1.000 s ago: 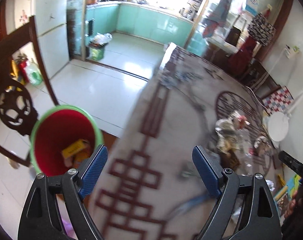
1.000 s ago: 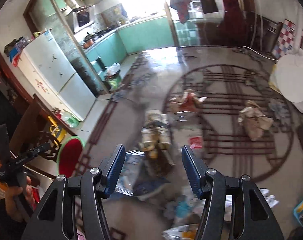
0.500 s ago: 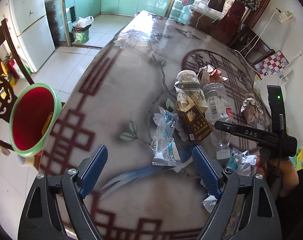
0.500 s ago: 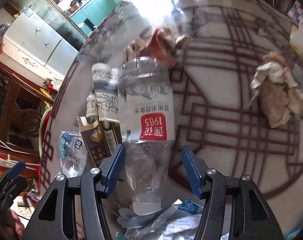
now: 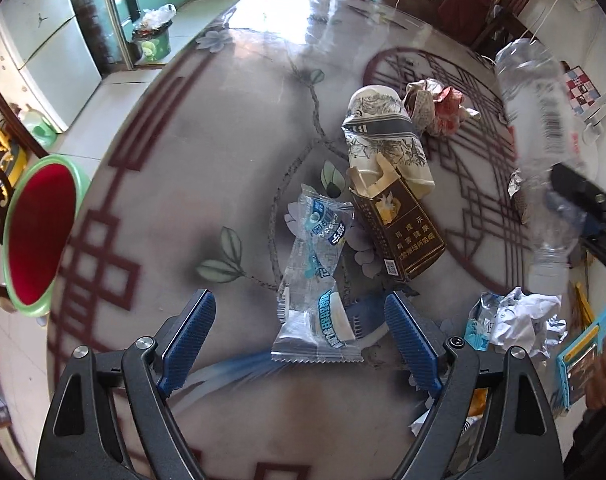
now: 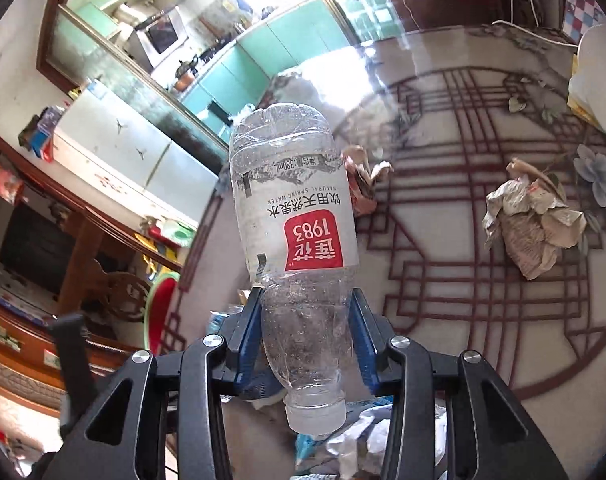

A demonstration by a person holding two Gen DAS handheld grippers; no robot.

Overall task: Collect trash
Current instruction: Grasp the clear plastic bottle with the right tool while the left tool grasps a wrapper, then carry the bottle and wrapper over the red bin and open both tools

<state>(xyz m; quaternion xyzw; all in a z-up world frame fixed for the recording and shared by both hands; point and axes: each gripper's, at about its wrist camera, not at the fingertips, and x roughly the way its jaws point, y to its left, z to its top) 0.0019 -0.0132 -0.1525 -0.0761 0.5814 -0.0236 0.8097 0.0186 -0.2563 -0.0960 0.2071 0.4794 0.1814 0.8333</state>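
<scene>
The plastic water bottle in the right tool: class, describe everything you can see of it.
The plastic water bottle is clear, looks empty, with droplets inside. Its white label carries a red panel reading 1983. The right tool is shut on its tapering shoulder below the label, pads on both sides. The whitish cap points toward the camera, the ribbed base away. It is lifted off the table, touching only the pads. The left wrist view shows it blurred, above the litter.

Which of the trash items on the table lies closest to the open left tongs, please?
The clear plastic wrapper with blue print: its serrated end lies between the left tongs. The brown carton and the crushed paper cup lie farther up the table.
</scene>
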